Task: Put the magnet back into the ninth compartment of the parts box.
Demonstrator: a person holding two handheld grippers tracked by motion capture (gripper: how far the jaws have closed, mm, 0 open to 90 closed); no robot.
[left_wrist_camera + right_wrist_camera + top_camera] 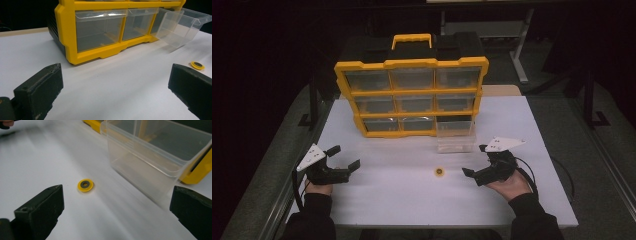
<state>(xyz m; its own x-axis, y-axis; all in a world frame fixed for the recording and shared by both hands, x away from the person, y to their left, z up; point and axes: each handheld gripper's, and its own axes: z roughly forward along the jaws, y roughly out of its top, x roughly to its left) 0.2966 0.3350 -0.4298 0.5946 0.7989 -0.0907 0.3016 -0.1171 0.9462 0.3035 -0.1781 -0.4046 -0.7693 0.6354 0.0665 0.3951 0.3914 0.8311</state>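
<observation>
A yellow organizer [412,95] with clear drawers stands upright at the back of the white table [422,195]. Its bottom right drawer [455,135] is pulled out and rests on the table, and looks empty [155,162]. A small yellow ring with a dark centre [439,172] lies flat on the table in front of it, also seen ahead of my right jaws [85,185]. My right gripper [474,161] sits open just right of the ring, holding nothing. My left gripper [344,157] rests open at the table's left, facing the organizer [100,37].
The organizer's yellow carry handle [412,39] sticks up at the back. Dark floor and table legs surround the table. Bare white surface lies between the two grippers and toward the front edge.
</observation>
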